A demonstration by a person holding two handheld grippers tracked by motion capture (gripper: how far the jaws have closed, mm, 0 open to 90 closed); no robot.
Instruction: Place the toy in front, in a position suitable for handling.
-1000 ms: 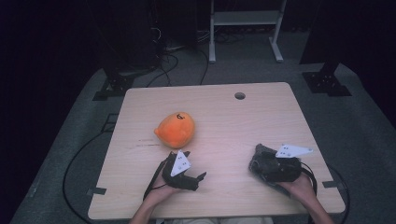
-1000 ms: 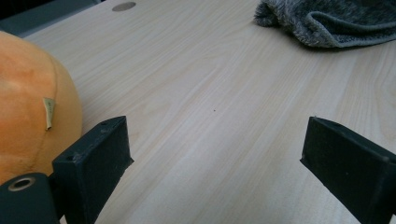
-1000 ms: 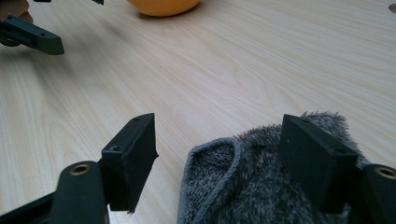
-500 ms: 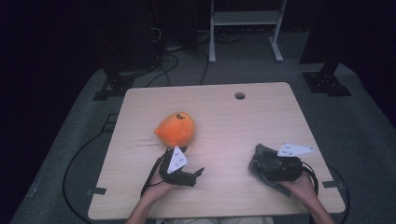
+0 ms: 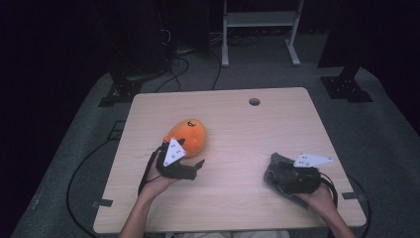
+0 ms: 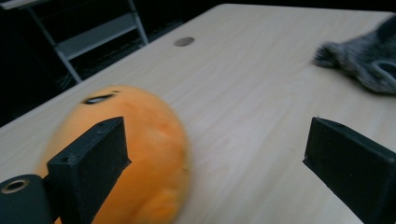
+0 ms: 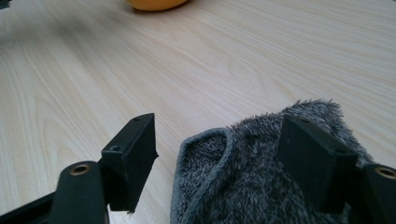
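An orange plush (image 5: 188, 135) with a small dark mark on top lies left of the table's middle. My left gripper (image 5: 189, 167) stands open right at its near side. In the left gripper view the left jaw overlaps the orange plush (image 6: 140, 149), and bare wood lies between the jaws of the left gripper (image 6: 217, 140). A grey fuzzy cloth (image 5: 273, 168) lies at the near right. My right gripper (image 5: 280, 176) is open over it. In the right gripper view the grey cloth (image 7: 243, 186) sits between the wide-apart jaws of the right gripper (image 7: 224, 135), bunched against the right one.
The light wooden table (image 5: 277, 124) has a cable hole (image 5: 254, 101) near its far edge. Behind it stand a white metal rack (image 5: 260, 20) and dark stands, with cables (image 5: 183, 64) on the grey floor.
My left gripper has moved forward and slightly left, up against the orange plush. The right gripper and the cloth have stayed put.
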